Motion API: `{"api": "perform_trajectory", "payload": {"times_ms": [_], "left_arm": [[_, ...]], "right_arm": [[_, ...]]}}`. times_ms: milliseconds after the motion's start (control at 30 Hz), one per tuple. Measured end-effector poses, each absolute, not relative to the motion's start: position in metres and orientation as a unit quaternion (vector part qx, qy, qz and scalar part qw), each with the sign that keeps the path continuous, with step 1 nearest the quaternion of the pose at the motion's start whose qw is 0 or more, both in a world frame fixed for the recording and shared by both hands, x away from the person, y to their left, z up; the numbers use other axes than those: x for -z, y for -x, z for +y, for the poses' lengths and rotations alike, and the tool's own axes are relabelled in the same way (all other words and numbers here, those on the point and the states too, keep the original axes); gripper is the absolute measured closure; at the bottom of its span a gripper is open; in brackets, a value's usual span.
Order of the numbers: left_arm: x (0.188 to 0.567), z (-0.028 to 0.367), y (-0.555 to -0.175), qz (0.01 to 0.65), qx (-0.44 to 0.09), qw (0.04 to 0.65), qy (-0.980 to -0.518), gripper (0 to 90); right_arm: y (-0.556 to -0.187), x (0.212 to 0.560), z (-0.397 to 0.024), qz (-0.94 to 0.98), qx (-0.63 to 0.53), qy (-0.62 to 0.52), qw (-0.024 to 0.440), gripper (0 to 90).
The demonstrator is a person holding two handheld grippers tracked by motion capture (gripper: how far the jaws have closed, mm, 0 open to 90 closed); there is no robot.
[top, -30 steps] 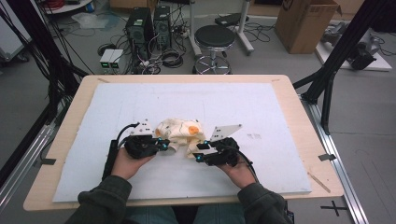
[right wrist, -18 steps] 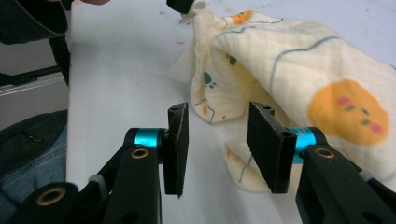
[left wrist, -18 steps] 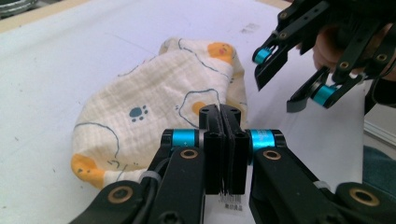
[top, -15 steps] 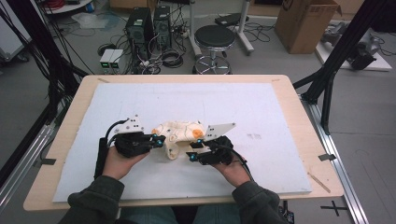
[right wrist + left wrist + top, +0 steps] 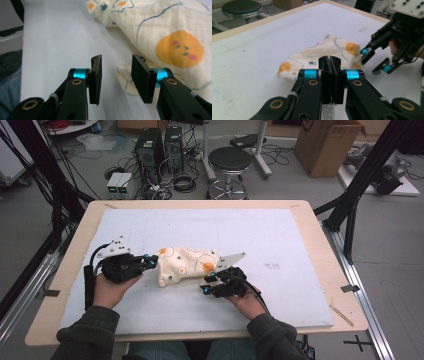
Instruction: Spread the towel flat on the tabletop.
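On my white surface (image 5: pixel 280 240): cloth (image 5: pixel 185 265) mid-front | left claw (image 5: pixel 150 262) pressed together at 9 | right claw (image 5: pixel 210 284) spread at 5 | bare room toward 12.

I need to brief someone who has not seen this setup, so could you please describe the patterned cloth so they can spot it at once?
Start at the wooden table with the white mat over its top. Near the mat's front middle, between the left gripper and the right gripper, lies the cloth. It is a crumpled cream fabric printed with orange round faces and thin blue outlines, the one soft, colourful thing on the mat.
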State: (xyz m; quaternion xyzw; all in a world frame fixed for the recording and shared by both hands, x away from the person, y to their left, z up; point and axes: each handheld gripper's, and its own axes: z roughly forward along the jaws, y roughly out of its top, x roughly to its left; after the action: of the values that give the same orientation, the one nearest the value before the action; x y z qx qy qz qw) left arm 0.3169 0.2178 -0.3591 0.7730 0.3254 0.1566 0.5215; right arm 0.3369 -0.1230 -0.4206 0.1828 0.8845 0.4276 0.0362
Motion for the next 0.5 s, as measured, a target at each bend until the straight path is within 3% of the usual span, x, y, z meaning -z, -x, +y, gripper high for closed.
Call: {"api": "perform_trajectory", "payload": {"times_ms": [333, 500], "left_arm": [[0.37, 0.223, -0.322, 0.334, -0.151, 0.513, -0.776, 88.0], [0.371, 0.219, -0.323, 0.329, -0.146, 0.51, -0.781, 88.0]], "right_arm": [[-0.342, 0.432, -0.115, 0.903, -0.387, -0.182, 0.041, 61.3], [-0.344, 0.435, -0.11, 0.907, -0.376, -0.18, 0.058, 66.1]]}}
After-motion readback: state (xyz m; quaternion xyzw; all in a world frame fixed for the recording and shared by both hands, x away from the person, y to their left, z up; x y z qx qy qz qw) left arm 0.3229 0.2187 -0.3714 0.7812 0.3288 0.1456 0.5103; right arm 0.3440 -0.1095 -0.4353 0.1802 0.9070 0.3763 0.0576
